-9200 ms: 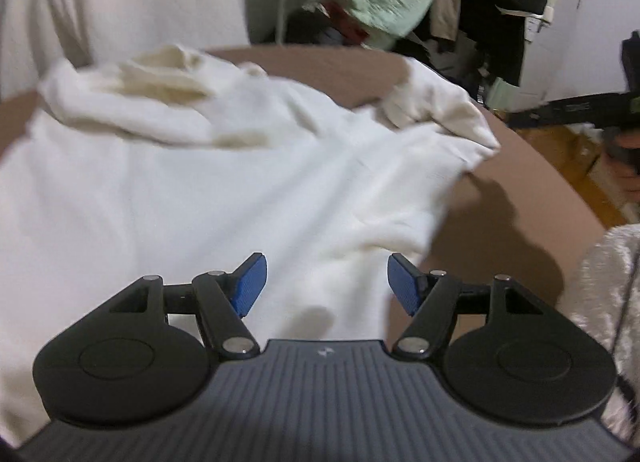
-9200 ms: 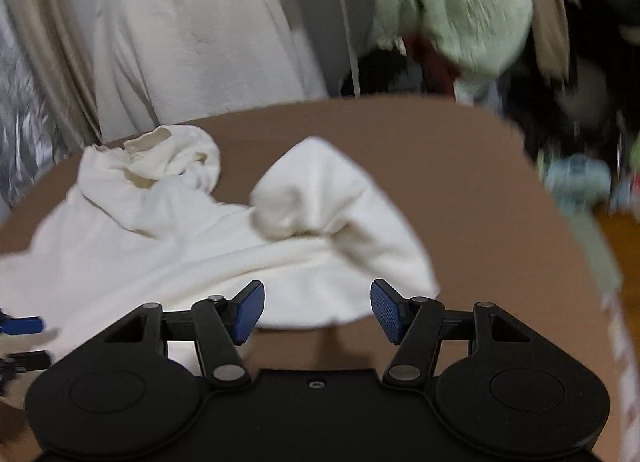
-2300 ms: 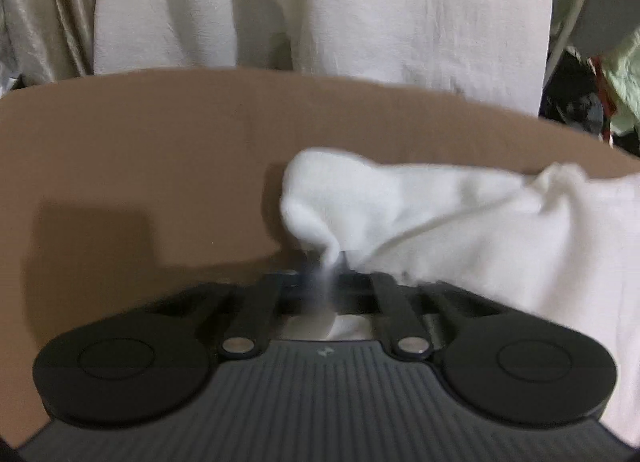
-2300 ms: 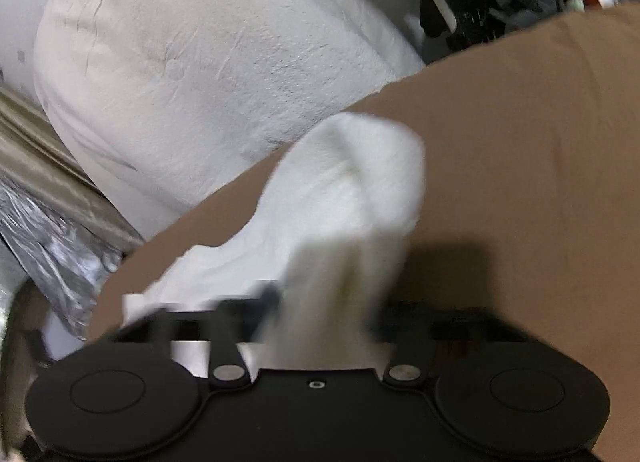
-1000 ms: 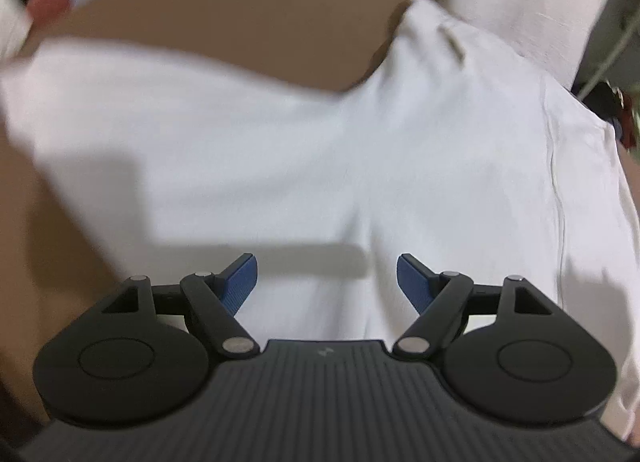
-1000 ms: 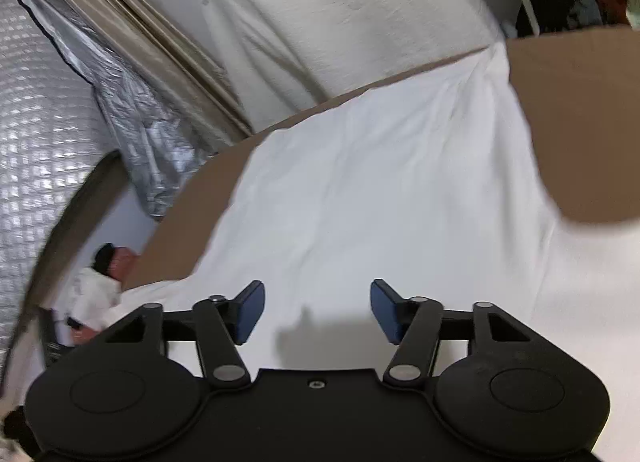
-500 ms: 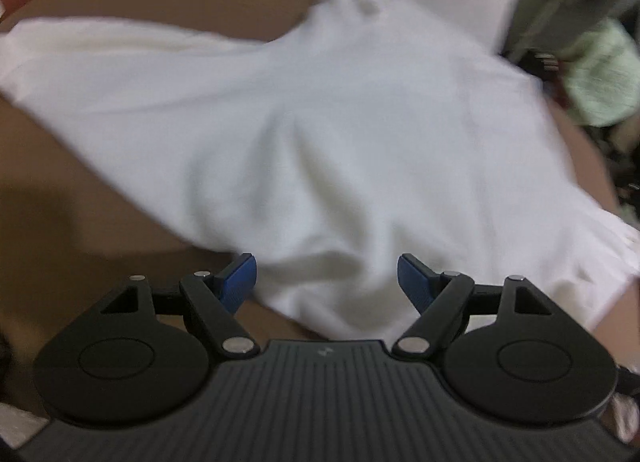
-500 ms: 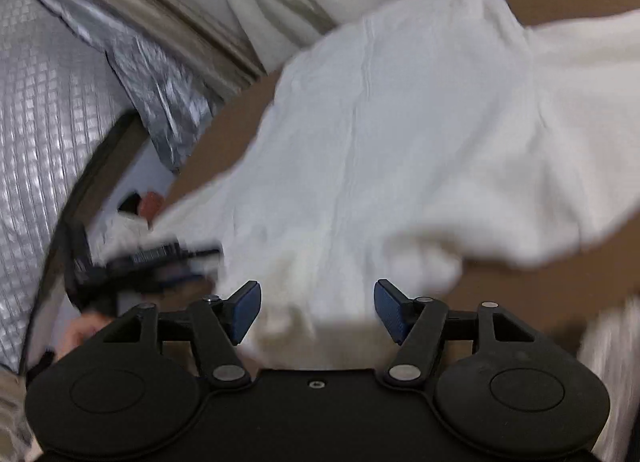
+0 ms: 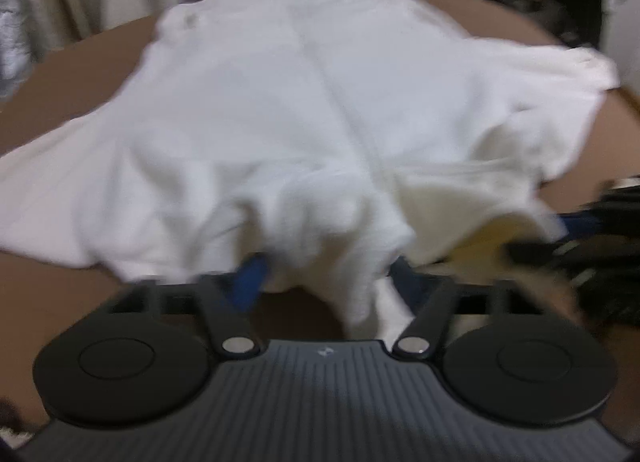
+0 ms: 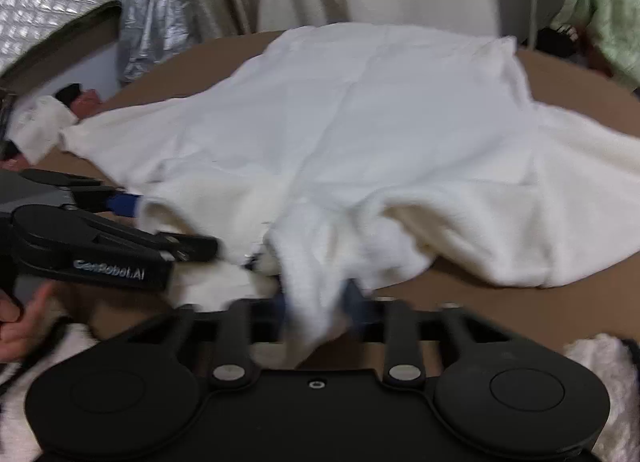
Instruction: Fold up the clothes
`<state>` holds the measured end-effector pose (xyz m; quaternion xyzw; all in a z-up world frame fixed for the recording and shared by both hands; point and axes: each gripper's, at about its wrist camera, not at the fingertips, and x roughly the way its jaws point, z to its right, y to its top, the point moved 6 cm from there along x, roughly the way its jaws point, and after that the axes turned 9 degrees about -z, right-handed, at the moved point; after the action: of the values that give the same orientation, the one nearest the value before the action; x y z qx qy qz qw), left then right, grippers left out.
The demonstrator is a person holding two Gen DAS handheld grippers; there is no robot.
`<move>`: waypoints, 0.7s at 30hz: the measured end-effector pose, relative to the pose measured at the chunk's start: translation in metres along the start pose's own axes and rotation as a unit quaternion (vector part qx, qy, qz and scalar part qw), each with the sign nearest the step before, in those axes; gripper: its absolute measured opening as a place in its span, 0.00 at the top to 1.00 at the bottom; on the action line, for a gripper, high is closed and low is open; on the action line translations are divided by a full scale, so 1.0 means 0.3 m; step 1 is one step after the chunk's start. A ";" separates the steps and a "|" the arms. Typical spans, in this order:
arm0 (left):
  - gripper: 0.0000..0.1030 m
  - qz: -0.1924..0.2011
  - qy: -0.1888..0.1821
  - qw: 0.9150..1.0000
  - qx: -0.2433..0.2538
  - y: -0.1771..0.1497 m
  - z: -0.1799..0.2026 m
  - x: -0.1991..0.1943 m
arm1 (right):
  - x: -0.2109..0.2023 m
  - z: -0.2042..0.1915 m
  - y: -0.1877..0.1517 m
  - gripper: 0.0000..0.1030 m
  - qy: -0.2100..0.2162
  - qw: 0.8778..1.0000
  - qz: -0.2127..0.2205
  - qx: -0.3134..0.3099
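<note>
right gripper [image 10: 316, 308] has its blue pads nearly closed, pinching the near hem of the white fleece top [image 10: 360, 134]; left gripper [image 9: 324, 282] sits wider, with hem bunched between its fingers (grip unclear, it's blurry). The top lies spread on the brown table [image 10: 580, 74]. Looks soft, light and floppy, so I'd grab hem corners

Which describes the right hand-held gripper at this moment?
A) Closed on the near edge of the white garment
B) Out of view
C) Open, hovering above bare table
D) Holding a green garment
A: in the right wrist view the right hand-held gripper has its fingers drawn close together with a bunch of the white garment pinched between them, above the brown table.
</note>
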<state>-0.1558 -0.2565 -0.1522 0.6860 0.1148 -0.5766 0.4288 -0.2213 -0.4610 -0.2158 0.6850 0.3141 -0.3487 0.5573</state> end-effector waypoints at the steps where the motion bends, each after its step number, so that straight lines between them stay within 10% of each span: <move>1: 0.89 -0.006 0.000 1.000 -0.017 -0.002 -0.014 0.002 | -0.022 0.009 0.000 0.88 -0.010 1.000 0.010 -0.004; 6: 0.93 0.033 -0.003 0.997 -0.065 -0.067 -0.057 -0.188 | -0.190 0.010 -0.001 0.91 -0.045 0.997 0.055 -0.043; 13: 0.94 -0.076 0.062 0.995 0.007 -0.144 0.018 -0.052 | -0.017 0.021 -0.127 0.91 -0.001 0.996 -0.085 -0.023; 21: 0.77 -0.050 0.024 0.998 0.022 -0.133 0.055 -0.147 | -0.015 0.059 -0.131 0.91 0.033 0.994 -0.100 0.009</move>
<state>-0.2069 -0.2292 -0.1307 0.7023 0.1466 -0.5830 0.3814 -0.2584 -0.4713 -0.2359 0.6662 0.3963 -0.3823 0.5031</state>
